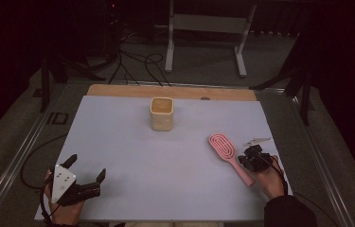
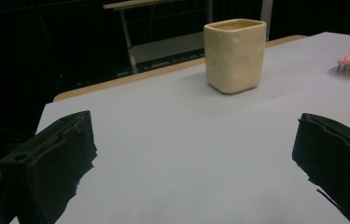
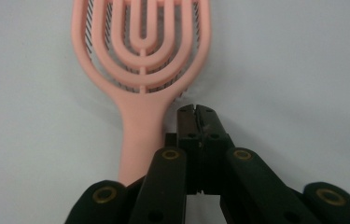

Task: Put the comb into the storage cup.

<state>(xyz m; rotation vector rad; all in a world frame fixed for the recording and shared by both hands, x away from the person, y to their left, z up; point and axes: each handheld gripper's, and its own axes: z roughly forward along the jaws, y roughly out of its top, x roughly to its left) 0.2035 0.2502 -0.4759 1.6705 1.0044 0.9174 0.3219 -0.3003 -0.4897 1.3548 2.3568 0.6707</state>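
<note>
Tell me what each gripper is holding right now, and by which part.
Nothing is held. The right gripper is shut beside the pink hairbrush handle, not on it; the left gripper is open over bare table.

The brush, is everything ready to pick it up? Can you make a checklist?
1. Brush lies flat on the table: ok.
2. Right hand-held gripper beside the handle: ok.
3. Its jaws open for the grasp: not ok, shut with nothing between them.
4. Handle between the jaws: not ok, it lies left of them in the right gripper view.
5. Cup upright, apart from the brush: ok.
6. Left hand-held gripper out of the way, open: ok.
</note>
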